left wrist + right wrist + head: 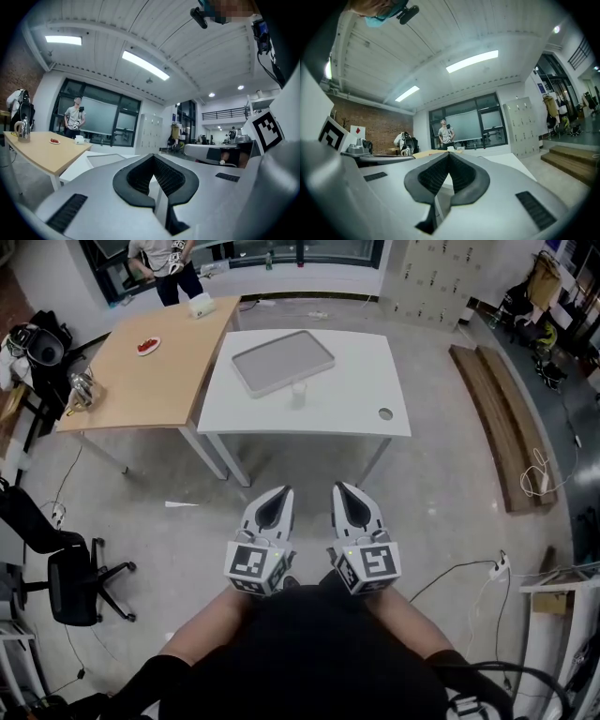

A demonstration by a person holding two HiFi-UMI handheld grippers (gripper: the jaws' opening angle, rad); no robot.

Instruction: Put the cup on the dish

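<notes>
Left gripper (281,493) closed | right gripper (343,488) closed | cup (298,393) pale, barely distinct

1. The left claw (284,491) and the right claw (339,487) have smooth, matt grey plastic shells. Their pads (168,176) are black and finely ribbed (rubber, by the look).
2. The white table (347,399) on the right is smooth and matt, and the wooden table (159,371) on the left has a pale, even finish.
3. The dish (282,362) is matt grey, and the cup (299,393) is white and smooth.
4. The floor (450,493) is mottled grey concrete.
</notes>
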